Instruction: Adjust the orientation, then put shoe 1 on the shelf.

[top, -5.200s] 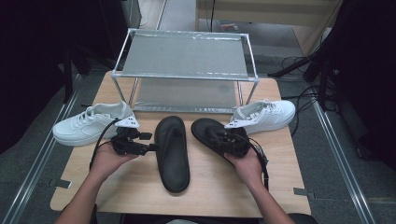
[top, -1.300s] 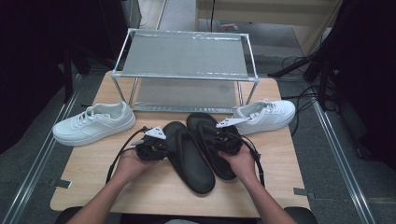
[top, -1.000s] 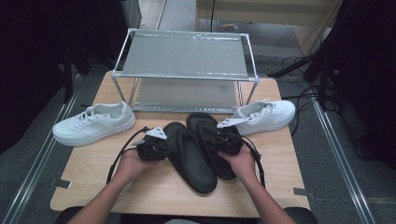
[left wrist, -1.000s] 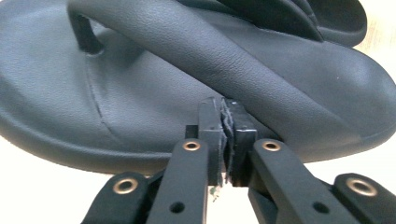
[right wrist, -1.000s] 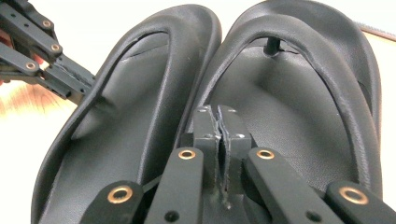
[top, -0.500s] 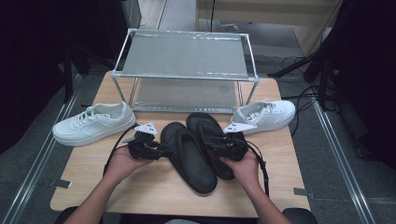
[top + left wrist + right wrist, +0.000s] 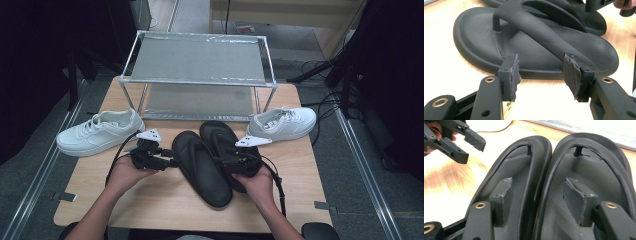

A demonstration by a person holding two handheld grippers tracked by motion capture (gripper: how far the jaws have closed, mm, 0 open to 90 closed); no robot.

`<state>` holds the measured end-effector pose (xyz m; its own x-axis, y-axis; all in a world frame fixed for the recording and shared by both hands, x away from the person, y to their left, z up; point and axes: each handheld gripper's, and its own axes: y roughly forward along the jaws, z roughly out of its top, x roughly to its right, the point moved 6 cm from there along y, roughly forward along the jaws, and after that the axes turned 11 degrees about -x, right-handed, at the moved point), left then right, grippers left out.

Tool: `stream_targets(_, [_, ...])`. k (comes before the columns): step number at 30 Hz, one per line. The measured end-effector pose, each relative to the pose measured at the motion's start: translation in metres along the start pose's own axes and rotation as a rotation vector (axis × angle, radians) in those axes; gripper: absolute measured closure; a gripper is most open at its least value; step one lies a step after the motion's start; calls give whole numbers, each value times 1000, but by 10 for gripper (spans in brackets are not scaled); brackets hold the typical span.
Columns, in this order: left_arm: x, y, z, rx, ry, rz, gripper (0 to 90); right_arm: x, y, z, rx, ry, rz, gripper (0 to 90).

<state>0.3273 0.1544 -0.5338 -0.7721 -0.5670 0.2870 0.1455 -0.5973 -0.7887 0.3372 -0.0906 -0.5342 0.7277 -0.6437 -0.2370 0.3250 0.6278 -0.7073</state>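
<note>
Two black flip-flops lie side by side and touching at the table's middle, the left one (image 7: 200,167) slightly nearer than the right one (image 7: 220,142). My left gripper (image 7: 167,162) sits just left of the left flip-flop (image 7: 536,47), open, its pads (image 7: 512,72) a little short of the sole's rim with nothing between them. My right gripper (image 7: 234,161) hovers over the heel ends, open. Its jaws straddle the seam where the left flip-flop (image 7: 516,170) and the right flip-flop (image 7: 599,170) meet. The left gripper (image 7: 472,140) appears at the top left of the right gripper view.
A white sneaker (image 7: 99,132) lies at the table's left and another (image 7: 284,122) at the right. A two-tier metal rack (image 7: 197,62) stands at the back. Bare wooden tabletop (image 7: 150,200) stretches toward the front edge.
The left flip-flop was drawn in against the right one. The left gripper then let go of it and backed off a little to the left. The right gripper has hardly moved.
</note>
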Motion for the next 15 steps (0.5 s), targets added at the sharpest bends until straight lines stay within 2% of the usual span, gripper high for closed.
stream_targets(15, [-7, -8, -4, 8, -12, 19, 433, -2, 18, -2, -28, 4, -20, 399])
